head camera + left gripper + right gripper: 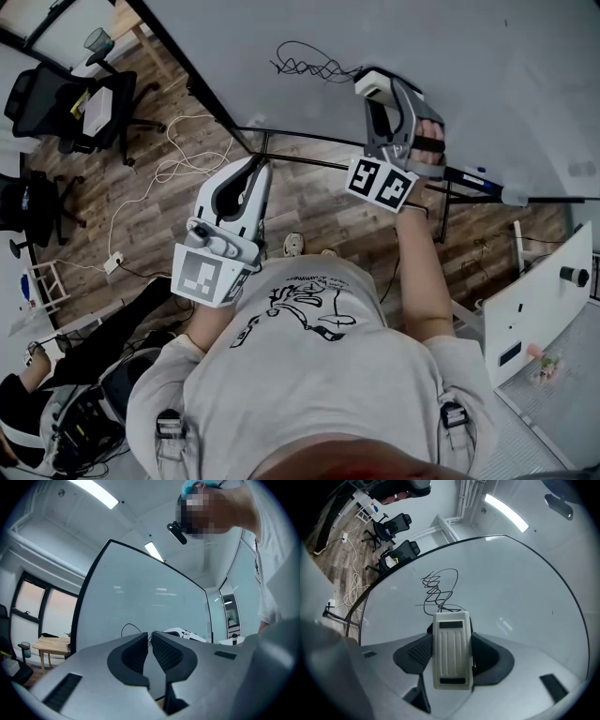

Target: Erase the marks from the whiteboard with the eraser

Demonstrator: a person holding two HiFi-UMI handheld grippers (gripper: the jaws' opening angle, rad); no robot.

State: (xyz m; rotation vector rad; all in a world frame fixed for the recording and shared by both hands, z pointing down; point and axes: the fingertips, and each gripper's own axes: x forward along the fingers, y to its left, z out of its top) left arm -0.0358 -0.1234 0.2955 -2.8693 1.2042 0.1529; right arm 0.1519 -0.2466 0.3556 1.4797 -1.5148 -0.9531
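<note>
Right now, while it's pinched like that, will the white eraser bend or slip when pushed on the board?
The eraser looks like a ribbed, hard plastic shell, so probably stiff and light. The right gripper clamps its sides, so slipping seems unlikely. On the glossy whiteboard it should glide easily.

The white whiteboard (511, 583) bears a black scribble (439, 592), and the ribbed off-white eraser (451, 651) has black strips.

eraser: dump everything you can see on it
The eraser is an off-white, rounded-rectangle plastic block. Its back shows lengthwise ribs and a dark rectangular inset at each end. The right gripper has its jaws shut on its long sides, its far end pointing at the whiteboard just below the black scribble. Its wiping face is hidden, and contact with the board cannot be told.
</note>
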